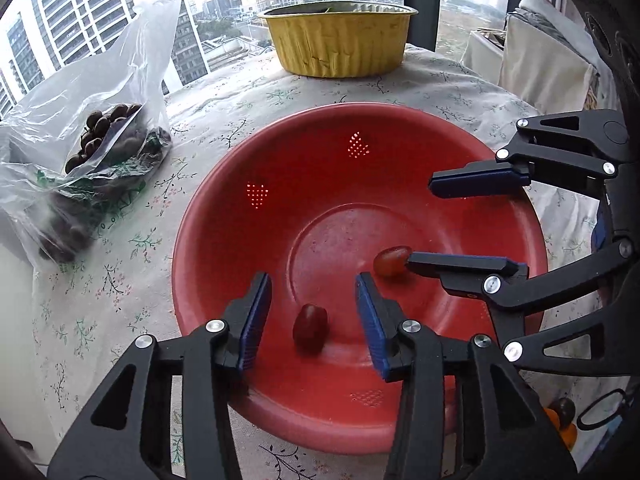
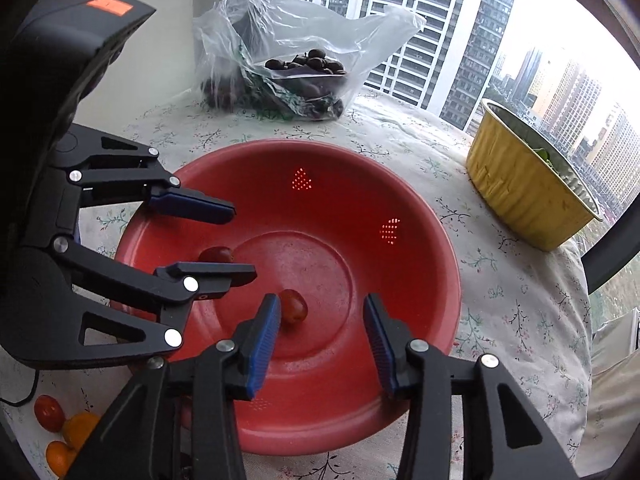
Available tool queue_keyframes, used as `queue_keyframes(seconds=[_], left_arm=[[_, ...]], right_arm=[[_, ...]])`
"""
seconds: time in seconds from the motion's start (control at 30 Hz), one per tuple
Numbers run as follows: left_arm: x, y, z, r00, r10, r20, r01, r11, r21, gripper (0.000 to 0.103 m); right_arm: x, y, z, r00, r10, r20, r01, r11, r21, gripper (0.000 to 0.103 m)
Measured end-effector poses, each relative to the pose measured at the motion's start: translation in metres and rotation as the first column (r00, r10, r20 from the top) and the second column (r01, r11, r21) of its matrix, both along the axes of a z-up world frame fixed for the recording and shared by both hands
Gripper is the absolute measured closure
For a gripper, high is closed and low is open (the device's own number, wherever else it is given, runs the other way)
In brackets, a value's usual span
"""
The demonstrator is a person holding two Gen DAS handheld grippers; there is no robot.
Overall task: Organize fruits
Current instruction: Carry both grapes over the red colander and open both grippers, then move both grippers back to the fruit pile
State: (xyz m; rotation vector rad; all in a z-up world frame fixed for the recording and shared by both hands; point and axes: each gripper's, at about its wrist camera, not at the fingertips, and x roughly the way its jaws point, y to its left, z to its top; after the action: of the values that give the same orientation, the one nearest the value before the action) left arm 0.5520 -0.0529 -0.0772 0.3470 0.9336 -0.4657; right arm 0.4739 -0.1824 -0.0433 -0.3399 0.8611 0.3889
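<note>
Two grippers hang over the red bowl [image 1: 248, 216], both with jaws parted and gripping nothing. The left gripper [image 1: 310, 320] straddles one grape [image 1: 310, 329]; the right gripper [image 2: 320, 338] has a second grape [image 2: 294, 306] just beside its left finger. Both grapes lie loose on the bowl floor. Judgement: grapes are light, soft, smooth-skinned and easily crushed, and likely to roll. Grasp across the short middle with gentle pressure. The bag [image 2: 300, 64] of dark fruit and the yellow tub [image 2: 520, 184] stand well clear on the cloth [image 1: 120, 272]. The main obstruction is the other gripper, close alongside.
</note>
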Motion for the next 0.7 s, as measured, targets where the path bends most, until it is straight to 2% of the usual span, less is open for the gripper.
queue_keyframes(seconds=[0.1,0.2,0.27,0.37,0.4,0.43,0.53,0.63,0.7], left_arm=[[-0.003,0.006,0.008,1.000,0.010,-0.001,-0.010,0.999,-0.040,0.041],[-0.016,0.013,0.021,0.999,0.011,0.030,-0.010,0.998,-0.058,0.034],[-0.030,0.021,0.034,0.998,0.012,0.057,-0.007,0.995,-0.097,0.029],[-0.059,0.036,0.055,0.993,0.020,0.115,0.000,0.985,-0.171,0.009],[-0.071,0.042,0.062,0.990,0.018,0.143,0.010,0.981,-0.193,0.001],[-0.084,0.048,0.069,0.984,0.012,0.177,0.026,0.977,-0.212,0.000],[-0.129,0.062,0.080,0.962,-0.029,0.271,0.088,0.974,-0.209,0.000],[-0.174,0.073,0.080,0.946,-0.036,0.323,0.098,0.979,-0.178,0.000],[-0.201,0.078,0.073,0.951,-0.048,0.304,0.096,0.985,-0.146,0.000]], right_arm=[[-0.005,-0.006,0.007,1.000,-0.013,0.017,0.013,1.000,0.016,0.057],[-0.019,-0.016,0.020,0.998,-0.026,0.054,0.024,0.999,0.045,0.056],[-0.034,-0.024,0.033,0.995,-0.037,0.092,0.030,0.997,0.078,0.056],[-0.068,-0.039,0.052,0.987,-0.041,0.152,0.018,0.989,0.150,0.053],[-0.082,-0.043,0.058,0.984,-0.039,0.172,0.008,0.984,0.177,0.047],[-0.097,-0.047,0.063,0.980,-0.041,0.194,0.000,0.979,0.204,0.038],[-0.143,-0.058,0.069,0.969,-0.032,0.246,-0.043,0.955,0.293,0.023],[-0.181,-0.066,0.060,0.969,-0.036,0.245,-0.049,0.941,0.334,0.018],[-0.201,-0.071,0.048,0.973,-0.056,0.223,-0.029,0.931,0.363,0.018]])
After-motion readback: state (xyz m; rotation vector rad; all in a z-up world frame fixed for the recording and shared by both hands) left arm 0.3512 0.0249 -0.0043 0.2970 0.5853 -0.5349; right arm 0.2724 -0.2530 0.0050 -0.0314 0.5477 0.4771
